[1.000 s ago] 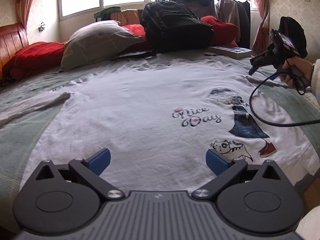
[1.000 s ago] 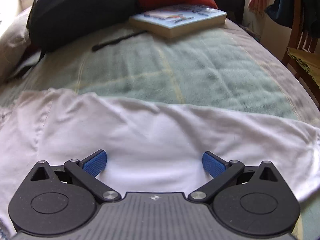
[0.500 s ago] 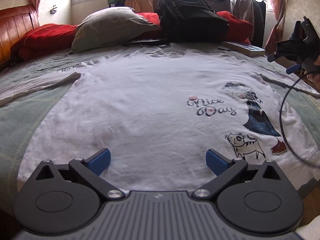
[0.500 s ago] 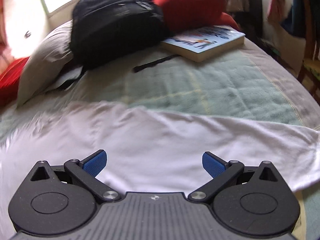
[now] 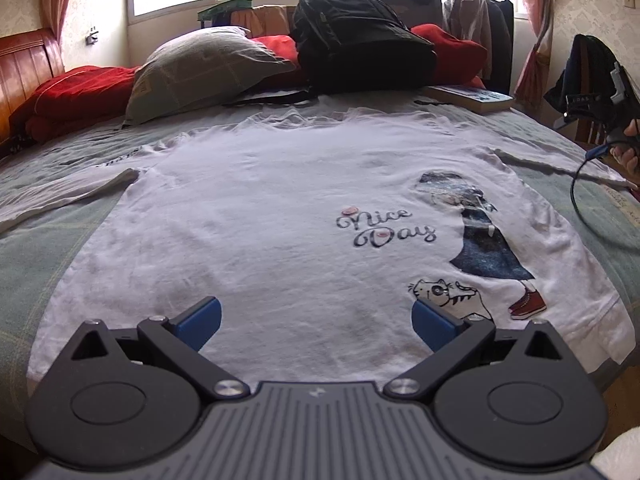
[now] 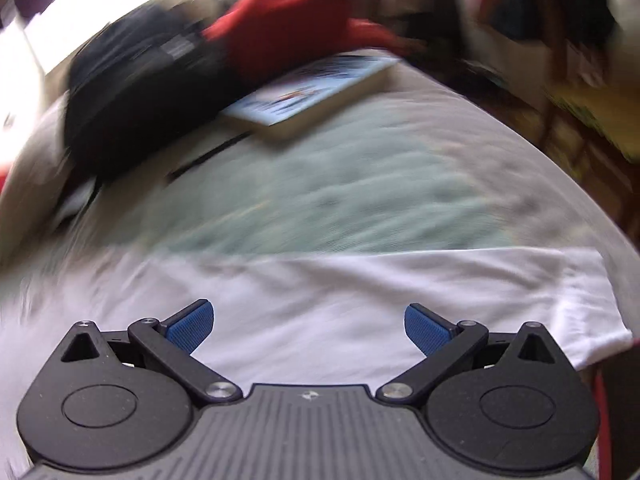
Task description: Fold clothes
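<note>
Right gripper [image 6: 309, 322] swung rightward (jaws apart) over T-shirt [image 6: 360, 292].

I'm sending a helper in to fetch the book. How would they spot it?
Start at the bed and look to its far right corner, past the white T-shirt. The book lies flat beside the black backpack; it is the only thin, hard-edged thing among soft bedding.

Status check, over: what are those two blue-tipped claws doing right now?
Left gripper open, right gripper open, both empty. White printed cotton T-shirt flat on bed, unfolded. Nothing blocking.
</note>
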Demonstrator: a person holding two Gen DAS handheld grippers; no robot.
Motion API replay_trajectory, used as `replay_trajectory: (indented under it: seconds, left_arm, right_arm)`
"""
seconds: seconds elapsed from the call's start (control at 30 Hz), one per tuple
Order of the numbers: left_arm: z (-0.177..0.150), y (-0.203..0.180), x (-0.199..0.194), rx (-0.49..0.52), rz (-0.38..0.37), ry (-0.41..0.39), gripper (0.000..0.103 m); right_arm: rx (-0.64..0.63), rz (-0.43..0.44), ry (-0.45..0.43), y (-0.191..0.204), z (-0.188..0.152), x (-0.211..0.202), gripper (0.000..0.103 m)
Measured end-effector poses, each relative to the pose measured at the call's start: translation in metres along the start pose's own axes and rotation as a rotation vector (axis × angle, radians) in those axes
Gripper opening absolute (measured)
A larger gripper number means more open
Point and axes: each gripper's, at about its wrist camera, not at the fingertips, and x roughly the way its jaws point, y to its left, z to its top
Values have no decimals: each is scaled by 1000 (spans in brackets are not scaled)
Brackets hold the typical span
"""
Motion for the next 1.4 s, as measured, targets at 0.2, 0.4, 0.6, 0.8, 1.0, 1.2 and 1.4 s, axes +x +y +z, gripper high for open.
replay_trajectory:
  seconds: [0.2,0.4,0.6,0.8,1.0,1.2,1.4]
  left_arm:
    - [0,-5,8,11,14,28,101]
    - [2,-10,5,21,14,20,101]
    - [1,-15,3,47,0,13,101]
    - [0,-11,-4,36,-1,-2,101]
    - [5,-2,-9,25,6,-27,101]
    - [7,16,-3,46,65,-3,101]
    - [-12,37,6,-1,15,63,102]
  right_arm:
    - [3,53,1,-34,8,26,103]
    - [12,-69,-48,-33,20,27,103]
    - [-179,-97,-22,11,-19,10,103]
    - [-297,-184,-15,18,-53,9,103]
    - [-311,-71,23,66,-64,-37,103]
    - [-528,267,102,168,-118,-57,103]
    - [-715,389,212,234,-197,-46,103]
